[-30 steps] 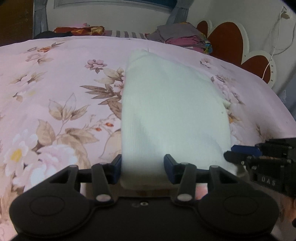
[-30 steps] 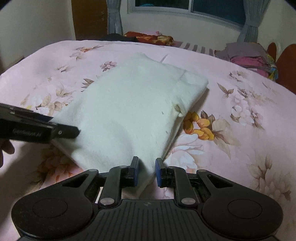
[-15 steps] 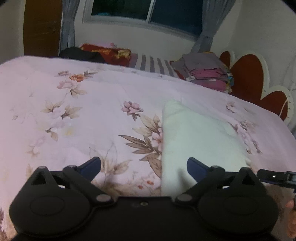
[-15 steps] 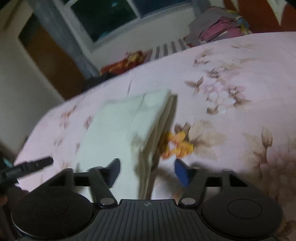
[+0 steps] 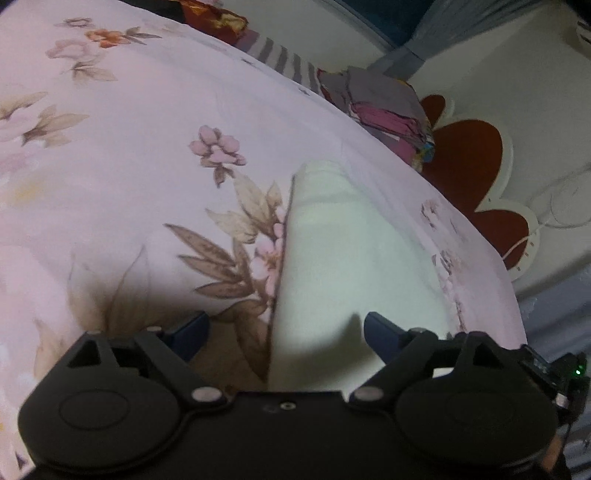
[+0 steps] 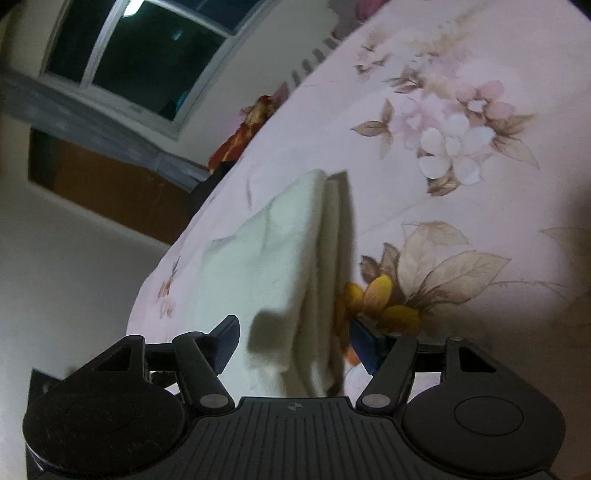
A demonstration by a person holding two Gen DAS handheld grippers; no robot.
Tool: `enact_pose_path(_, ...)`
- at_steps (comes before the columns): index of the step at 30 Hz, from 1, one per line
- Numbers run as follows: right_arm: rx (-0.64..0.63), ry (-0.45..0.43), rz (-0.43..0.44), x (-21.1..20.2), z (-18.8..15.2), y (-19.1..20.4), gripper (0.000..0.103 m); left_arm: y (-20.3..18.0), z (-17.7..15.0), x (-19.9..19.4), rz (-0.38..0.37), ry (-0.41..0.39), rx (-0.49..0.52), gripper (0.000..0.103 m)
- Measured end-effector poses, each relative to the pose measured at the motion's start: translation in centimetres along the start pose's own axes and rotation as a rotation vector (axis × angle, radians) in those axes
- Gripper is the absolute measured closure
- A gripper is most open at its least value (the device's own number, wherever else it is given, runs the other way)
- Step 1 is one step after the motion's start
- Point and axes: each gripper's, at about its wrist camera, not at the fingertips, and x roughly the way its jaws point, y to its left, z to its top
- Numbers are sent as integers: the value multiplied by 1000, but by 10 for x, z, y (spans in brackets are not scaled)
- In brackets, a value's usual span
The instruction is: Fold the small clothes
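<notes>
Floral bedspread (image 5: pixel 147 155), folded white cloth (image 5: pixel 332 258), both grippers tilted, fingers (image 6: pixel 225 339) spread

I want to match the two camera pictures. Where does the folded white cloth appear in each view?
Left wrist: the cloth lies right of centre, running from mid-picture down between the open fingers of the left gripper.
Right wrist: the cloth lies left of centre, its layered edge on the right, reaching down to the open right gripper.
Shared landmark: the red-orange fabric at the far edge of the bed.
</notes>
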Motion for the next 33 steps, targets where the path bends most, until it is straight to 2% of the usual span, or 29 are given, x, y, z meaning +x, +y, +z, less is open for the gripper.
enact_pose_path(4,17,35,28,8,2,-5,38,-5,7,10,-8,33,53,18)
enact_pose_path(10,-45,95,50,22,8,4,38,-12,11,22,-36,49,81,22)
enact_pose_path(14,-106,107,39,32,10,14,38,-25,13,30,-16,65,111,44)
enact_pose_path(15,-124,104,29,33,9,17,40,-29,13,33,-9,68,115,47)
enact_pose_path(16,-150,103,9,34,8,21,58,-32,12,34,6,60,128,58)
enact_pose_path(19,-229,103,-42,33,-1,30,68,-45,11,31,29,14,166,69)
enact_pose_path(22,-290,84,-69,28,-6,42,70,-59,8,23,63,-10,236,72)
enact_pose_path(28,-380,38,-104,27,-23,73,71,-77,12,1,78,-43,333,72)
enact_pose_path(33,-411,13,-110,22,-31,98,71,-72,22,-23,56,-68,363,72)
